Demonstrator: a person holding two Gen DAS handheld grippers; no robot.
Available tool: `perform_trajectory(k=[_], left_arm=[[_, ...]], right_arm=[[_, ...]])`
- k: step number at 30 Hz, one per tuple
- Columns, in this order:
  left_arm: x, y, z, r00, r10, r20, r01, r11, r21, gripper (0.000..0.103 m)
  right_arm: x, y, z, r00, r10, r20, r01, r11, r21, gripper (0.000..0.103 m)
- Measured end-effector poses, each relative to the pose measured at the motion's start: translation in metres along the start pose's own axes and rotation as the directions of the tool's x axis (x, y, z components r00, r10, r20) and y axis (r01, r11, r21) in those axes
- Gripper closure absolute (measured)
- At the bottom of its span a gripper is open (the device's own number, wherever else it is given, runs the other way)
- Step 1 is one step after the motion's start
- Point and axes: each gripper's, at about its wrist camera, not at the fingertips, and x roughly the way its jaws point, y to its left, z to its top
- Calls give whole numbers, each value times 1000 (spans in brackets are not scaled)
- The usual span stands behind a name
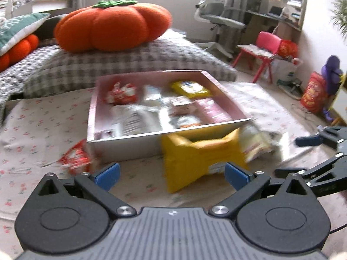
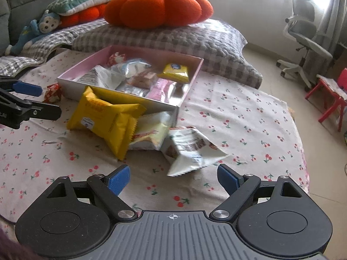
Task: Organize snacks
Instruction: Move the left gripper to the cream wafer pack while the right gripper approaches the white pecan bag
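Snacks (image 2: 108, 119) against box (image 2: 121, 99) edge — grippers (both open) (image 2: 173, 178) clear.

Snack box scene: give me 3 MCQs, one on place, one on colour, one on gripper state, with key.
1. Where is the big yellow packet?
A. Inside the box
B. Outside, against the box's near wall
C. On the pumpkin cushion

2. What colour is the small packet on the cloth by the box's left corner?
A. Red
B. Green
C. Black

3. How is the right gripper?
A. Shut on the white packet
B. Shut on nothing
C. Open, holding nothing

Key: 1 B, it leans on the outside of the box, down on the cloth. 2 A, its wrapper is red with white. 3 C, its blue pads stand wide apart, with the white packet lying ahead of them, ungripped.
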Motion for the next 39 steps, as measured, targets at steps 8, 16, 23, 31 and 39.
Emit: perform_trajectory(k=[8,16,23,31,39], left_arm=[[23,-49,12,987,-157,23,155,985,68,21],[50,-87,7,981,-196,-11,193,950,244,53],[64,-97,0,986,-163,-41,167,928,333,58],[63,-83,-9,994,-80,-77,103,918,382,57],[52,-68,-6,990,-116,-77,135,932,335,43]], right_arm=[[2,-46,3,998,70,-7,-68,986,150,14],[1,-80,5,996,86,-11,-80,959,272,14],[3,-108,0,991,129,17,-124,892,435,14],[11,-106,0,992,127,17,-122,891,438,17],[18,-84,5,988,153,10,-148,930,337,17]])
